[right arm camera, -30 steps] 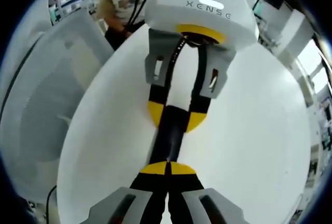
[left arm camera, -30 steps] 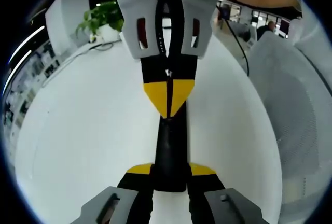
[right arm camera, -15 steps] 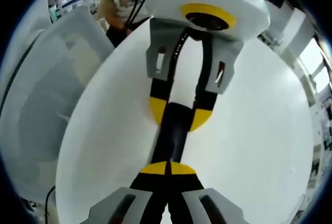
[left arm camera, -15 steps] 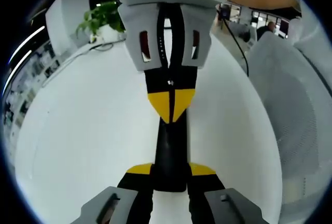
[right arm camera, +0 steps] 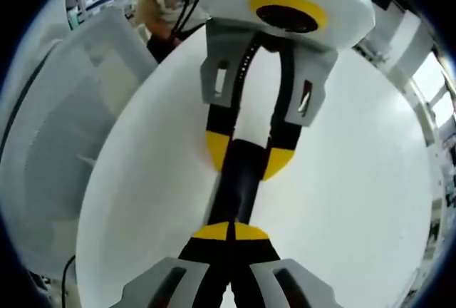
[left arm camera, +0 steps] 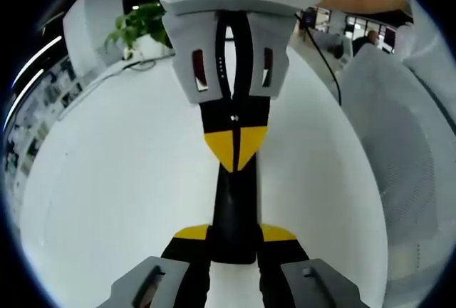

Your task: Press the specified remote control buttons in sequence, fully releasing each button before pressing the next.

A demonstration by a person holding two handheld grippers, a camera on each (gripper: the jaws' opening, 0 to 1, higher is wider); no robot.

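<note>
Remote control [left arm camera: 234,212], black and slim, sits clamped between the left gripper [left arm camera: 234,235]'s yellow-tipped jaws at the bottom of the left gripper view, running straight away over the white table [left arm camera: 107,180]. From the far end the right gripper [left arm camera: 234,147] comes in head-on, jaws pinched together, tips down on the remote's far part. Right gripper view is the mirror: right gripper [right arm camera: 230,232] closed tight at the bottom, tips on the remote [right arm camera: 239,183], left gripper [right arm camera: 249,158] gripping its sides opposite. Farther off: a grey mesh chair back [left arm camera: 399,144], a potted plant [left arm camera: 139,26], and a person [right arm camera: 165,1] standing by the table's far edge.
</note>
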